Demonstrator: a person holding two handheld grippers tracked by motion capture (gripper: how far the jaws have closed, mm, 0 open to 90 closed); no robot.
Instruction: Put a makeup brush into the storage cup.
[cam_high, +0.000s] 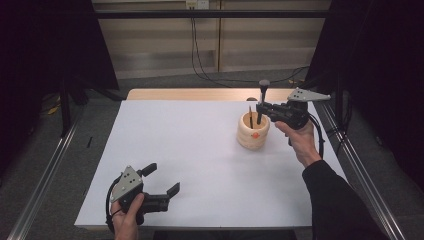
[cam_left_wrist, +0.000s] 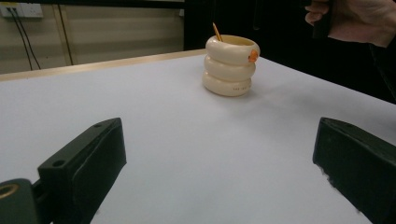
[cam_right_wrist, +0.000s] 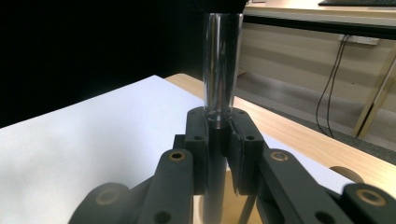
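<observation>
Left gripper sits low at the near-left corner of the table, person's hand wrapped round its body, grey plate on top. Jaws spread wide, nothing btwn them, just bare white tabletop. In the left gripper view the two black jaws stand far apart at the bottom corners, and well ahead of them, a bit right of centre, is the cream holder, three stacked rings w/ a small orange mark near the rim. A thin yellowish stick pokes out of its top, leaning slightly.

Moving right across the table: open white surface, then the holder on the far-right part, well apart from the left gripper.

Now the right gripper, held by the person's right hand, dark sleeve coming in from bottom right. It hovers right over the holder, jaws pressed together on a dark tool w/ a rounded head. The tool stands abt upright, head above the jaws, its lower end reaching down into the holder's mouth, beside the thin stick. Can't tell if the tip touches the bottom.

In the right gripper view, the pads pinch a shiny cylindrical shaft rising straight up from btwn them; holder rim just shows below the jaws. Table edge and wood strip lie beyond, cables hang on the far wall.
</observation>
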